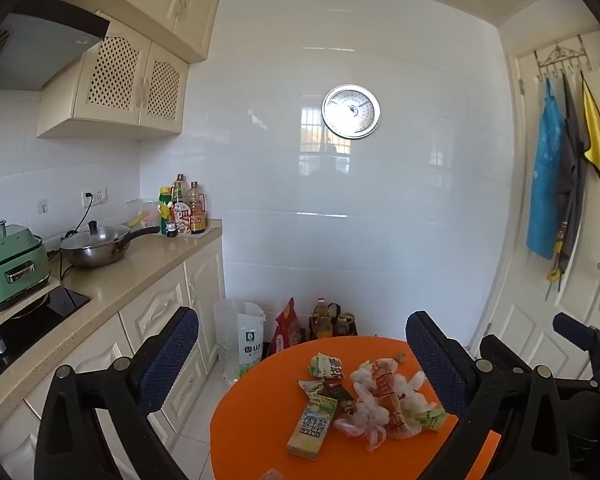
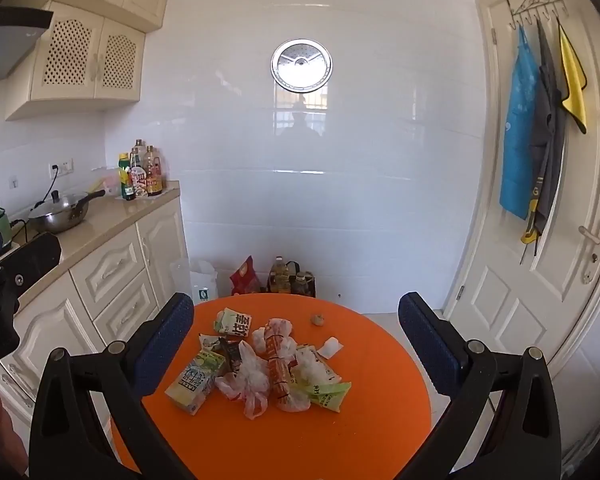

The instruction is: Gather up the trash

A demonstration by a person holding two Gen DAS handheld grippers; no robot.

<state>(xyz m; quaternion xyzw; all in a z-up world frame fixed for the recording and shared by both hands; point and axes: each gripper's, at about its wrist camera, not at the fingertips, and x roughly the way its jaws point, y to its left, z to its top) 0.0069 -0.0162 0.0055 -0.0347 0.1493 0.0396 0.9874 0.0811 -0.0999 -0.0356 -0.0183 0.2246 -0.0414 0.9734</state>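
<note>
A round orange table (image 2: pixel 380 380) (image 1: pixel 252 420) carries a heap of trash: a drink carton (image 2: pixel 194 380) (image 1: pixel 312 426), crumpled clear plastic bags (image 2: pixel 250 380) (image 1: pixel 370 414), an orange-red wrapper (image 2: pixel 278 364) (image 1: pixel 386 396), green-and-white packets (image 2: pixel 236 322) (image 1: pixel 329 366), a white scrap (image 2: pixel 331 347) and a small brown lump (image 2: pixel 318 319). My right gripper (image 2: pixel 296 346) hovers above the table's near side, open, empty, the heap seen between its blue pads. My left gripper (image 1: pixel 302 354) is open and empty, back and left of the table. The right gripper's tool shows at the left wrist view's right edge (image 1: pixel 580 344).
A beige counter (image 1: pixel 140 264) with cream cabinets runs along the left, holding a lidded wok (image 1: pixel 96 242), a green cooker (image 1: pixel 10 264) and bottles (image 1: pixel 184 210). Bags and oil bottles (image 2: pixel 276 278) stand on the floor behind the table. A white door (image 2: pixel 540 260) with hanging aprons is on the right.
</note>
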